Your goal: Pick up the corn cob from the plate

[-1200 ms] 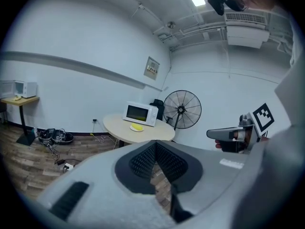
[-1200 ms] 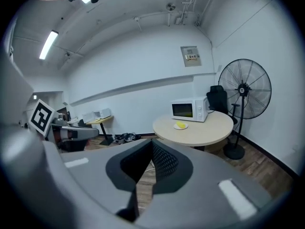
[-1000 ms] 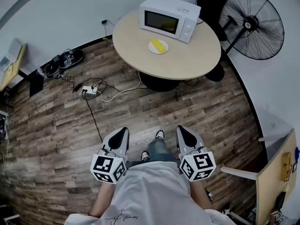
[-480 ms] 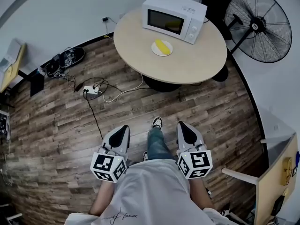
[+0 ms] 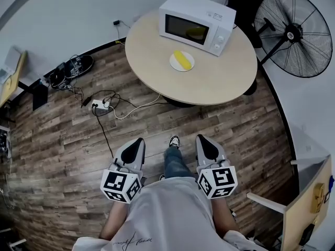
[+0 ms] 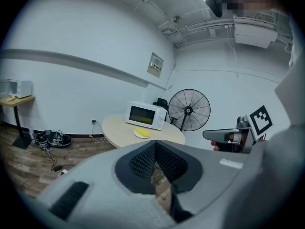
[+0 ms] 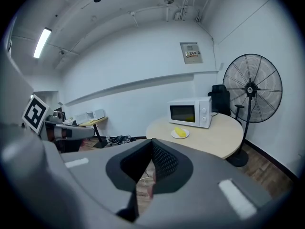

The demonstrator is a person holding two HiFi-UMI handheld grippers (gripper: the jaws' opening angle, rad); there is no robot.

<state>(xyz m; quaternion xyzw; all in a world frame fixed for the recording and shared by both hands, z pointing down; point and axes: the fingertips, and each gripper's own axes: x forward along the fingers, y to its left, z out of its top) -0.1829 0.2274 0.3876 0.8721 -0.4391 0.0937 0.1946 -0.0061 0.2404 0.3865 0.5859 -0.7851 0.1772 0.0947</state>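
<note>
A yellow corn cob (image 5: 181, 59) lies on a small white plate (image 5: 172, 66) on the round beige table (image 5: 209, 82), in front of the white microwave (image 5: 196, 22). Both grippers are held low over the wooden floor, well short of the table. My left gripper (image 5: 137, 143) and my right gripper (image 5: 203, 140) point toward the table, each shut with nothing between the jaws. The left gripper view shows the corn cob (image 6: 141, 132) far beyond the left gripper (image 6: 155, 144). In the right gripper view the corn cob (image 7: 179, 132) sits on the plate (image 7: 180, 136), far beyond the right gripper (image 7: 152, 145).
A large black standing fan (image 5: 296, 33) is right of the table. A power strip with cables (image 5: 99, 104) lies on the floor to the left. A wooden desk edge (image 5: 309, 192) is at the right. The person's shoe (image 5: 174, 140) shows between the grippers.
The person has walked toward the table; table, plate and corn sit lower and closer in the head view. Both grippers came forward with the body and stayed shut.
</note>
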